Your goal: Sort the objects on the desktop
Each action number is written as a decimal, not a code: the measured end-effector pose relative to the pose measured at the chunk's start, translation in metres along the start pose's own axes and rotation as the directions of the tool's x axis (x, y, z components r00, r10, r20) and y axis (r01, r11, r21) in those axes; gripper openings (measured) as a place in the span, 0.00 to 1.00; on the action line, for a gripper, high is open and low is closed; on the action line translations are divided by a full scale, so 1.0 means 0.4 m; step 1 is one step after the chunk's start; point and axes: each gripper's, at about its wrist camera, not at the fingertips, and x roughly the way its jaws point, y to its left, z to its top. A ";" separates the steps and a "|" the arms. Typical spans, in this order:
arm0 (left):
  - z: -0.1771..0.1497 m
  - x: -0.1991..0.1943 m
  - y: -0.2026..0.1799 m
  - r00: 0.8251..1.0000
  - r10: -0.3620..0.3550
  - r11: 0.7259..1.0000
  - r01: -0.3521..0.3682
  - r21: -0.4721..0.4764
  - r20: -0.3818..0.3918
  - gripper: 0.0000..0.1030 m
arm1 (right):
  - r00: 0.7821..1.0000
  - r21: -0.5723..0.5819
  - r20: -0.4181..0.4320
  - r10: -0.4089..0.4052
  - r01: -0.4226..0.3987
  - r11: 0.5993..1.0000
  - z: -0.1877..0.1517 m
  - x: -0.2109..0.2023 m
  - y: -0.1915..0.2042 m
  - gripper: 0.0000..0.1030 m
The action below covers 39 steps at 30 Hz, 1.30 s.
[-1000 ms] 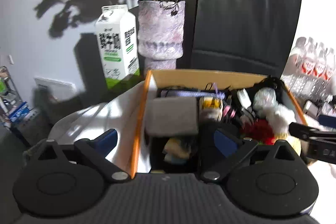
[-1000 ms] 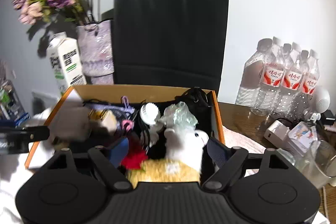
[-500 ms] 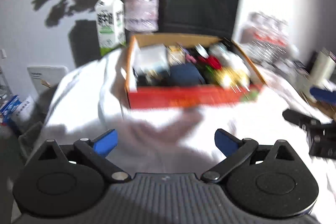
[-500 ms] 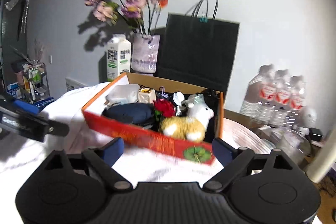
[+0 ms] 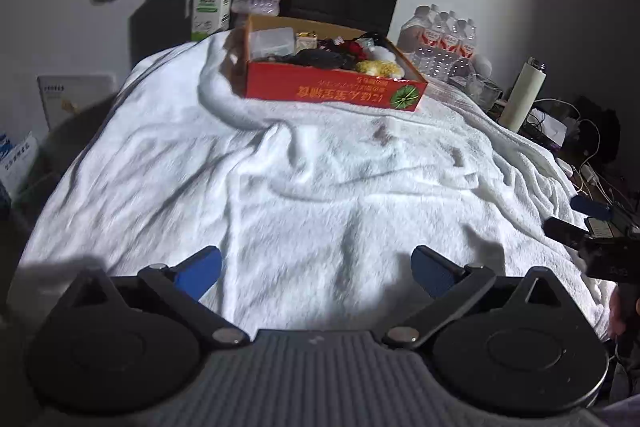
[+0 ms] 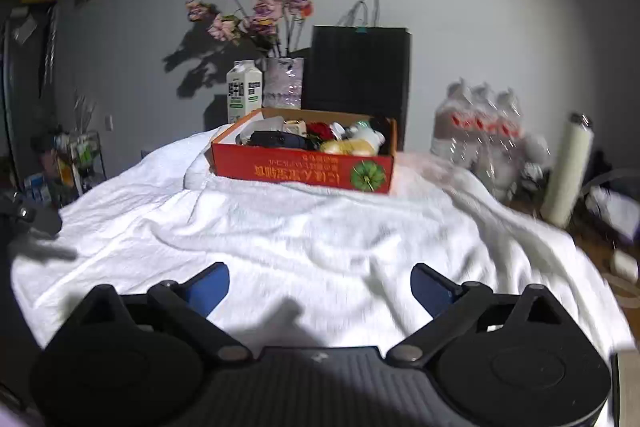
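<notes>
Left gripper [image 5: 316, 269]: released, nothing between its fingers. Right gripper [image 6: 320, 283]: jaws opening, nothing between them. The red box [image 6: 304, 169] of sorted objects sits at 12 o'clock on the white blanket [image 6: 320, 239].

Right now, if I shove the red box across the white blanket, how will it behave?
The red box would probably drag rather than slide: the blanket beneath is soft and wrinkled, so folds may bunch ahead. It looks low and wide, so tipping seems unlikely. Its thin cardboard walls may flex, and it is packed full, so probably fairly heavy.
</notes>
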 end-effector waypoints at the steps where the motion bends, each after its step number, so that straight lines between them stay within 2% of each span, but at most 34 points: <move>1: -0.010 -0.002 0.007 1.000 -0.001 1.000 0.001 -0.007 0.003 1.00 | 1.000 0.013 -0.004 0.002 -0.002 1.000 -0.010 -0.014 -0.003 0.95; 3: -0.024 0.003 0.014 1.000 0.007 1.000 -0.007 -0.010 0.028 1.00 | 1.000 0.023 -0.003 -0.009 0.009 1.000 -0.025 -0.031 -0.005 0.95; 8: -0.039 0.063 0.000 0.992 0.097 0.995 -0.099 0.014 0.078 1.00 | 1.000 0.057 0.013 -0.027 0.026 0.998 -0.034 -0.011 0.011 0.96; 14: -0.041 0.143 -0.035 0.970 0.177 0.983 -0.182 0.016 0.169 1.00 | 1.000 0.073 -0.004 -0.016 0.016 0.997 -0.037 0.091 0.035 0.96; 17: -0.018 0.197 -0.054 0.960 0.191 0.980 -0.198 0.011 0.205 1.00 | 1.000 0.082 0.007 -0.010 0.009 0.997 -0.028 0.159 0.049 0.96; 23: 0.021 0.332 -0.084 0.966 0.207 0.976 -0.215 0.035 0.155 1.00 | 0.998 0.095 -0.049 -0.043 0.047 0.994 0.006 0.310 0.062 0.96; 26: 0.030 0.382 -0.094 0.962 0.232 0.968 -0.242 0.060 0.141 1.00 | 0.993 0.093 -0.075 -0.086 0.093 0.991 0.014 0.365 0.061 0.96; 29: 0.044 0.426 -0.094 0.964 0.255 0.963 -0.259 0.070 0.070 1.00 | 0.989 0.070 -0.112 -0.092 0.100 0.993 0.011 0.408 0.066 0.98; 33: 0.044 0.432 -0.087 0.966 0.252 0.966 -0.255 0.045 0.056 1.00 | 0.976 0.029 -0.186 -0.114 0.122 0.992 0.009 0.444 0.081 1.00; 39: 0.046 0.430 -0.091 0.968 0.244 0.967 -0.248 0.060 0.056 1.00 | 0.975 0.032 -0.190 -0.112 0.120 0.992 0.007 0.442 0.081 1.00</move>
